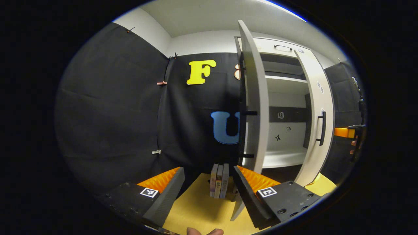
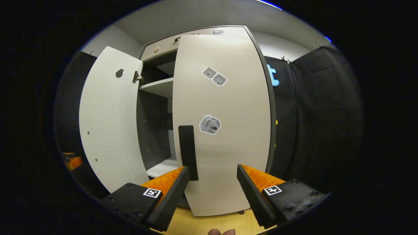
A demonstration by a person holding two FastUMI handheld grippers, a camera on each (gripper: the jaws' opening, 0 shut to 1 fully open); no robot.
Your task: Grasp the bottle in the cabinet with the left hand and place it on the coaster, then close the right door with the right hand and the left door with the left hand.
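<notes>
In the left gripper view my left gripper [image 1: 208, 169] is open and holds nothing. The cabinet's left door [image 1: 256, 107] stands edge-on just beyond its right finger, with the dark handle [image 1: 249, 133] on the near side. Farther right is the right door [image 1: 318, 130], partly swung in, with its black handle [image 1: 322, 128]. In the right gripper view my right gripper [image 2: 213, 167] is open, close in front of the right door's [image 2: 228, 130] outer face. That door's handle [image 2: 187, 151] ends beside the left finger. The left door [image 2: 109, 124] hangs wide open.
Several books [image 1: 218, 185] stand upright on the yellow tabletop [image 1: 196, 209] between the left gripper's fingers. White shelves [image 1: 284, 80] cross the cabinet's inside. The right gripper and a hand [image 1: 352, 143] show at the far right. The left gripper's orange body [image 2: 72, 160] shows at the far left.
</notes>
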